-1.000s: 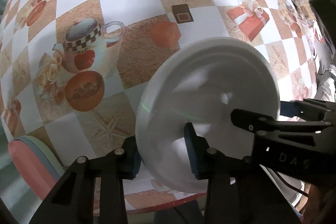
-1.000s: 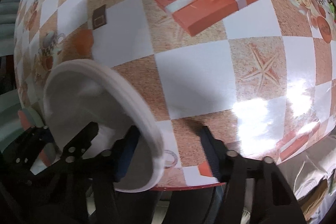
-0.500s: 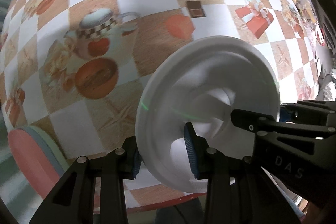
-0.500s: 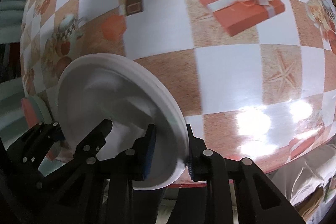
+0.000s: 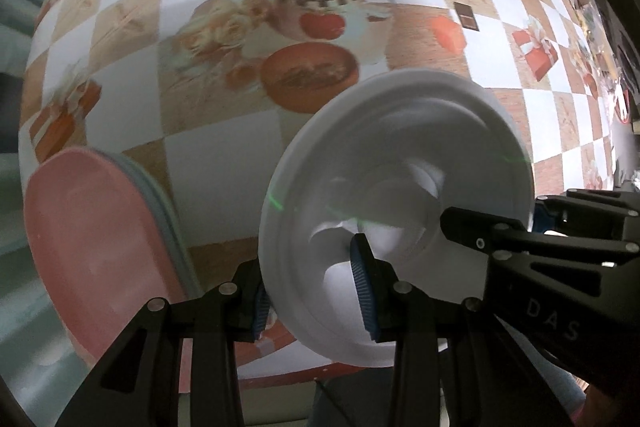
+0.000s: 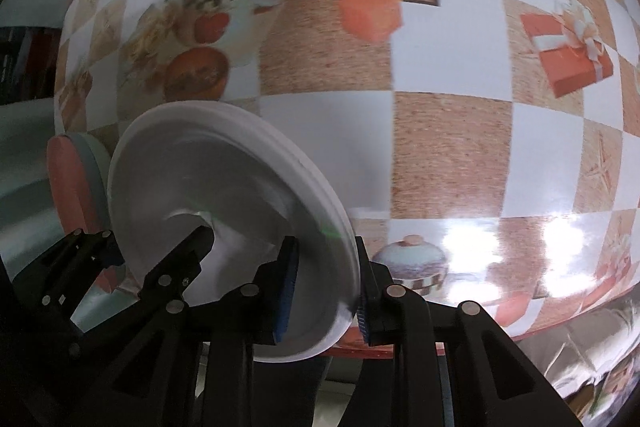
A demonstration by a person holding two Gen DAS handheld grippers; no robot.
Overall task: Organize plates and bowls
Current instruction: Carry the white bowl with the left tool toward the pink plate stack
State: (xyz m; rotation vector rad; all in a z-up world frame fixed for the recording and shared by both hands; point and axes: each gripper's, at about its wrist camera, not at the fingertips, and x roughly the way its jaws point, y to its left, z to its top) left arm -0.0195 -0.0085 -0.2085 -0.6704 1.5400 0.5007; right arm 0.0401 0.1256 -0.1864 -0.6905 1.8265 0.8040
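In the left wrist view, the pink plate at eight o'clock has come much further into frame than a second ago, while the left claw stays clamped on the white plate, whose rim sits between its pads at six o'clock above the desk. In the right wrist view, the right claw, whose jaws have just been closing, now pinches the same plate's opposite rim at six o'clock, where earlier it gaped wide.

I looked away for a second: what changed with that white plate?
The right gripper has just closed onto the white plate's rim. Both grippers have carried it toward the pink plate. The left gripper kept its grip throughout.
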